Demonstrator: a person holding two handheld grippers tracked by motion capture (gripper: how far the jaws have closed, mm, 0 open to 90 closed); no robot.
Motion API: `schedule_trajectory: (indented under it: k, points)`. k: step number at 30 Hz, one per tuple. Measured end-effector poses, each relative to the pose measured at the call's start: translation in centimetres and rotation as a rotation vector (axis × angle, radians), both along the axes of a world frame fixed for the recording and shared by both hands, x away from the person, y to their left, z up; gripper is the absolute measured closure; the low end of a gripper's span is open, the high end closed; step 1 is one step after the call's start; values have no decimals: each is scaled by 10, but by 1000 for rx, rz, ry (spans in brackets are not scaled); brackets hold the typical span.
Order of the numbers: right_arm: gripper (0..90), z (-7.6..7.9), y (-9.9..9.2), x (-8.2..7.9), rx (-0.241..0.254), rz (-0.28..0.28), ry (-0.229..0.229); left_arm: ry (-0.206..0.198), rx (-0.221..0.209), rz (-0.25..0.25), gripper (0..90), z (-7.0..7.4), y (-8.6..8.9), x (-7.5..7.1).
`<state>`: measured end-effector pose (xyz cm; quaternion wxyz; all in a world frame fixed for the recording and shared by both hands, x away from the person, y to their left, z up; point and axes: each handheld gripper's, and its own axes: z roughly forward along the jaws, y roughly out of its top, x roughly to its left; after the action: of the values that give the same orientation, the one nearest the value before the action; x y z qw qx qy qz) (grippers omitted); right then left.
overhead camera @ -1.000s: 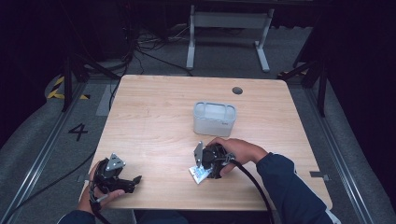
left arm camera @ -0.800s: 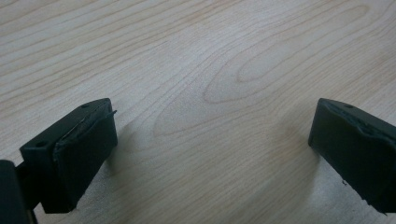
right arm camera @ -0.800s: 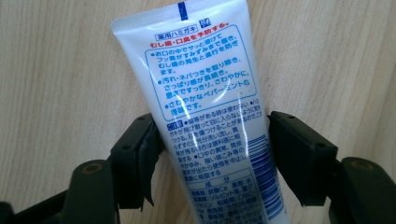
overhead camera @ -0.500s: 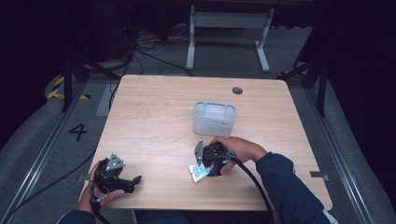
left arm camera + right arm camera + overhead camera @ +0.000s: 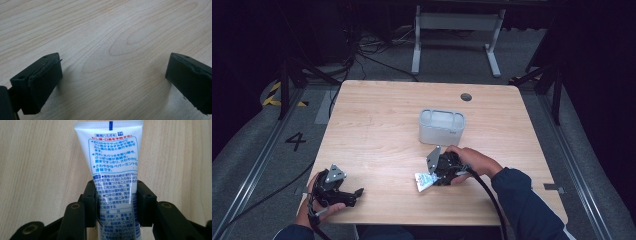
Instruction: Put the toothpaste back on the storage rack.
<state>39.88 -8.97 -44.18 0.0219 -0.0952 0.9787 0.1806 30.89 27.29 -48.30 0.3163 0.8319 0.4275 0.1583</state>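
Note:
A white toothpaste tube (image 5: 112, 162) with blue and red print lies flat on the wooden table (image 5: 382, 130). My right gripper (image 5: 116, 197) has just been closing on it, and both pads now press its sides near the lower half. In the high view the tube (image 5: 422, 181) pokes out to the left of the right gripper (image 5: 438, 172), just in front of a pale grey bin (image 5: 442, 127). My left gripper (image 5: 354, 192) rests at the table's front left corner. Its jaws stand wide apart over bare wood (image 5: 112, 50), nothing between them.
The grey bin stands a little right of the table's centre, a short way behind the right hand. A round cable hole (image 5: 466, 96) sits near the far edge. Past the table are a metal stand (image 5: 457, 30) and floor cables.
The right gripper's jaws have come together onto the tube. The tube has shifted slightly with the hand. The left gripper has stayed put.

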Motion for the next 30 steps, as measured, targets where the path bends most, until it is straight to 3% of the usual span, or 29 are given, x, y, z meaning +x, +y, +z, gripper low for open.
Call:
schedule_trajectory:
  k: [11,22,30]
  points:
    - [623,6,-16,-8,138,-37,8,-1,7,-4,10,0,0,1]
    - [628,20,-40,-6,299,-126,5,3,0,-4,9,0,0,2]
    - [631,30,-56,-9,388,-176,-13,2,-1,-3,9,0,0,2]
